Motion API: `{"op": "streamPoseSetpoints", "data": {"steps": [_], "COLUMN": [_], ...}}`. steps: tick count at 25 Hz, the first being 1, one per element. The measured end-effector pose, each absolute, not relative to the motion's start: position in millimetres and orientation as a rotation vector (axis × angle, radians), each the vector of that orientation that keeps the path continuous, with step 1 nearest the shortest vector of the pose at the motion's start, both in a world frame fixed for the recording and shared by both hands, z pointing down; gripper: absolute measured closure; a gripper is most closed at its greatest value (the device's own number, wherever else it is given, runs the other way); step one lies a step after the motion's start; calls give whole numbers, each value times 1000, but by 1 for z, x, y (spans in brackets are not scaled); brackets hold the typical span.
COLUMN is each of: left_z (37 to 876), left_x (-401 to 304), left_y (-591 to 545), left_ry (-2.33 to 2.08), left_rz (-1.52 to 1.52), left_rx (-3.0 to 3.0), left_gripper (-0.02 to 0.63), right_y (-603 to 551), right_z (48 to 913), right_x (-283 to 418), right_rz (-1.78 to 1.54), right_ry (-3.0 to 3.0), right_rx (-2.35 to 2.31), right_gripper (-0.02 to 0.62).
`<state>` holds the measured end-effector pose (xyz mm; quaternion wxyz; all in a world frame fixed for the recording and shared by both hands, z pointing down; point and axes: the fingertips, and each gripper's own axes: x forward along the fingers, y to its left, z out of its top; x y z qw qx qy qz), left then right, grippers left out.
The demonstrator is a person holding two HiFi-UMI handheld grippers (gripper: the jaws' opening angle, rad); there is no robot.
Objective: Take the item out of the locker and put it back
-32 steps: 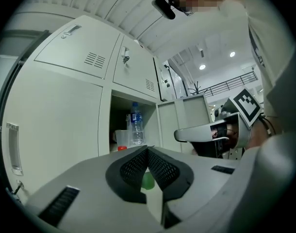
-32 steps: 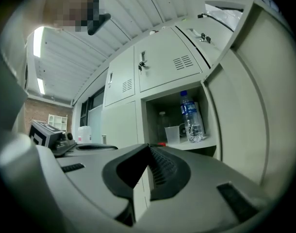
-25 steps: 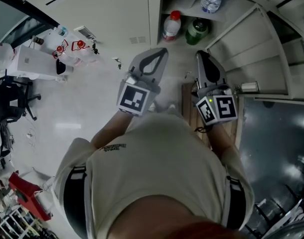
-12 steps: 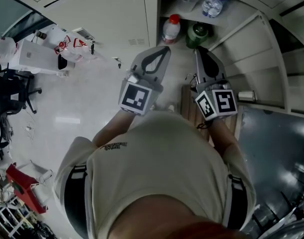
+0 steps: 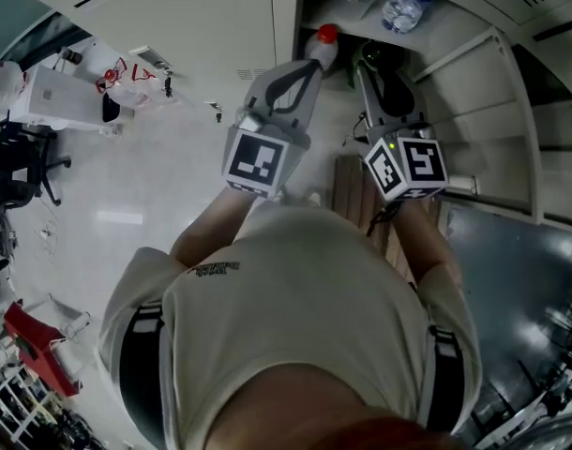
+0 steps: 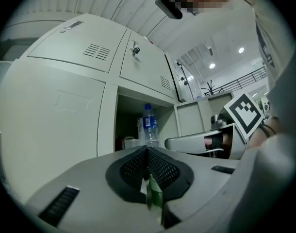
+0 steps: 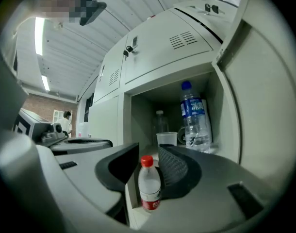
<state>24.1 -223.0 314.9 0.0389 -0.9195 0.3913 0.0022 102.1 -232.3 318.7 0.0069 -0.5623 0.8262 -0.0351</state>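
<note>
Opening, the right gripper (image 7: pixel 148 150) frames a red-capped bottle (image 7: pixel 149 188) between its jaws.

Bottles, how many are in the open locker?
3. A red-capped bottle stands low at the front. A blue-labelled bottle stands higher up, at the right. A clear bottle stands behind the cup beside it. Others may be hidden.

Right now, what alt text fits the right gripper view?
The jaws of the right tool are opening, a red-capped bottle seen ungripped between them, at an open locker. Inside stand a blue-labelled water bottle and a cup.
</note>
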Motion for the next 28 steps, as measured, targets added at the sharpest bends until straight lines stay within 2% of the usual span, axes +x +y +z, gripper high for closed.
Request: {"op": "streamPoseSetpoints", "data": {"steps": [3, 5, 9, 10, 11, 15, 17, 28], "left_z": [307, 300, 289, 287, 285, 281, 283, 304], "left_x": [28, 30, 34, 37, 39, 45, 45, 49], "left_y": [-234, -239, -250, -252, -254, -260, -264, -277], "left_ry": [1190, 1184, 1199, 1200, 1199, 1196, 1204, 1215], "left_rz": [46, 64, 105, 114, 119, 118, 110, 38], "left_rx": [-2789, -2775, -2781, -2783, -2782, -2780, -2780, -2814], "left_gripper": [594, 594, 594, 594, 594, 594, 594, 594], "right_y": [-251, -264, -289, -295, -300, -321, -331, -366], "right_z": [307, 303, 303, 304, 306, 316, 321, 339], "right_x": [102, 101, 102, 102, 102, 105, 107, 100], "right_rz": [-56, -47, -56, -62, -69, -114, -138, -204], "right_ry": [2572, 2559, 2537, 2534, 2532, 2524, 2516, 2587], "right_rx": [-1790, -1813, -1853, -1862, -1872, -1915, -1940, -1941], "right_gripper": [463, 407, 401, 355, 347, 347, 291, 291]}}
